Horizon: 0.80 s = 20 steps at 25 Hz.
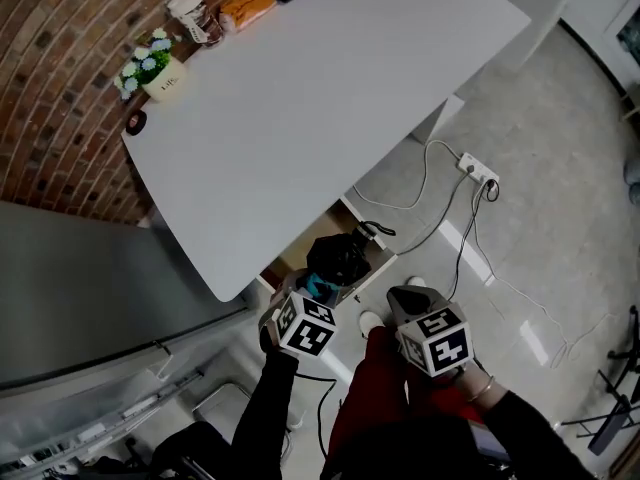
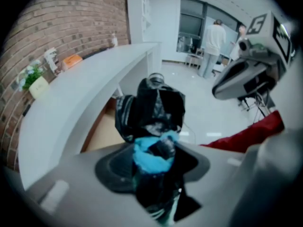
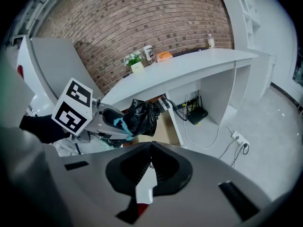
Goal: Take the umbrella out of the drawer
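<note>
Along the brick wall (image 1: 60, 88) at the far left of the white bench (image 1: 320, 118) stand one potted plant (image 1: 160, 73), one cup (image 1: 195, 16) and one orange packet (image 1: 246, 8), all well apart from the work below the near edge. Under that edge one drawer (image 1: 383, 260) stands pulled out, its wooden inside showing. The one umbrella (image 1: 338, 258), black, folded and bunched with a blue band at its near end, is held over the open drawer, just below the bench edge. There are two grippers, each with one marker cube. The left gripper (image 1: 318, 290), on a black-sleeved forearm, points steeply down and away from the person, and its fingers (image 2: 113, 169) are clamped on the umbrella's banded end, so that the dark bundle sticks out beyond them. Just to its right, close beside but not touching, the right gripper (image 1: 405, 303) also slants downward, less steeply, over the person's red trousers (image 1: 375, 398); its fingers (image 3: 165, 167) are pressed together at the tips with nothing between them. Farther right on the grey floor lies one power strip (image 1: 478, 172) with cables trailing from it, and two people stand far off in the left gripper view
</note>
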Motion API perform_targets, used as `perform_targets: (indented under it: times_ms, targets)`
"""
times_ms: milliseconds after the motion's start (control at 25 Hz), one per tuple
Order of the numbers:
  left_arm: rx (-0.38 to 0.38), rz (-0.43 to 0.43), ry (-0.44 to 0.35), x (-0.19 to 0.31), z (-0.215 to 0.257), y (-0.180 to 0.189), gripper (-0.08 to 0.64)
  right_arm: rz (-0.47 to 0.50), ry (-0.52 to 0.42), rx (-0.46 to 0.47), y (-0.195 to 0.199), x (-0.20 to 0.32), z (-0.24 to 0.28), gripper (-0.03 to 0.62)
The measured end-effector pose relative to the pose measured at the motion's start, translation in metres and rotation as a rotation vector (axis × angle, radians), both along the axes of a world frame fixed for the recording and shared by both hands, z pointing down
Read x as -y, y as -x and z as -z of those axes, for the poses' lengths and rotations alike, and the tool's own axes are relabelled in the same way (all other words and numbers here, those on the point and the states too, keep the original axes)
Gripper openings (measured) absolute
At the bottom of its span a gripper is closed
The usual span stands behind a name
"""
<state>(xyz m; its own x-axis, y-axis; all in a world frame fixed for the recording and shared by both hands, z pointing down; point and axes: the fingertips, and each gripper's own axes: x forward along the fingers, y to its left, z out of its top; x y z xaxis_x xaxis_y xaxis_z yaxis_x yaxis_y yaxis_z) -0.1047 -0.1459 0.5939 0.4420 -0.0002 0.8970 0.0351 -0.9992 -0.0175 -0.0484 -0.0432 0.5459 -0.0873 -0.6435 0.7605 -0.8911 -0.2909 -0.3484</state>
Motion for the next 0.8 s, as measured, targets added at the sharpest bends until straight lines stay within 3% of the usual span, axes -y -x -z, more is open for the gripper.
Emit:
perform_targets:
  times_ms: [440,800]
  targets:
    - [-0.142,0.096,0.005,-0.02,0.058,-0.002,0.216,-0.006,-0.059,-0.079,-0.017,-0.007,0.042,-0.002]
    - [-0.27,0.23,0.008,-0.023,0.11,-0.003,0.216,0.0,-0.113,-0.114,-0.026,-0.007,0.074,-0.002]
